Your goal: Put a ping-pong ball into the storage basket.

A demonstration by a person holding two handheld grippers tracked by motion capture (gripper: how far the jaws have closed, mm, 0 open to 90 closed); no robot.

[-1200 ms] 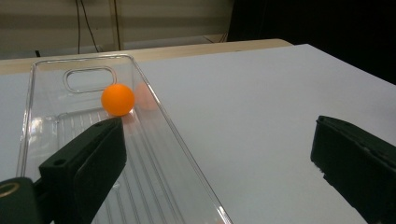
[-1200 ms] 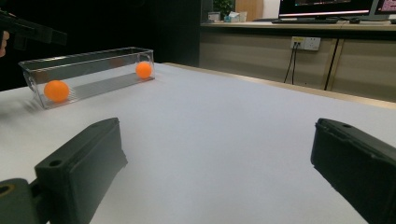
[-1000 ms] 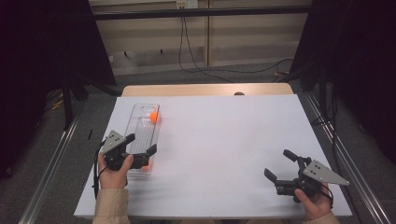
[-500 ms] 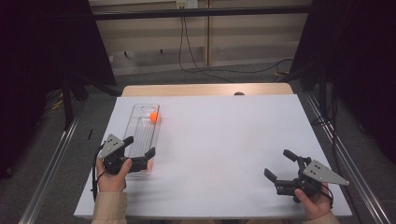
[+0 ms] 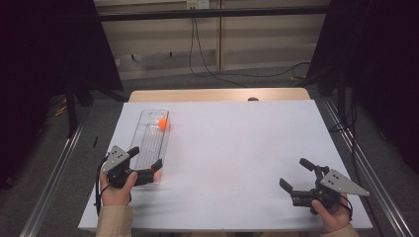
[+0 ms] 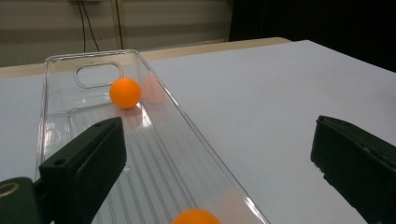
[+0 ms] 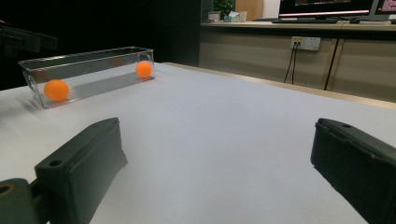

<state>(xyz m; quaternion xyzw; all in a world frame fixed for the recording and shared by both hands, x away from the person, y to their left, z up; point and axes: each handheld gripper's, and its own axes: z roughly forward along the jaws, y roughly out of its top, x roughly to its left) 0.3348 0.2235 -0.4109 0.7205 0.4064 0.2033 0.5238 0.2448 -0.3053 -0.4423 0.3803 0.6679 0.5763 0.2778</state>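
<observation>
Tray [image 5: 148, 143]: clear ribbed plastic, long. Two smooth orange balls; near ball [image 6: 196, 217] clear in gripper views. Left gripper [image 5: 146, 165] spread over tray; right gripper [image 5: 295, 174] spread, empty.

No text, label, brand, number or sign can be read anywhere. The monitors [image 7: 327, 5] far beyond the right hand-held gripper [image 7: 219, 172] show bright lines on their screens, too small and blurred to read.
</observation>
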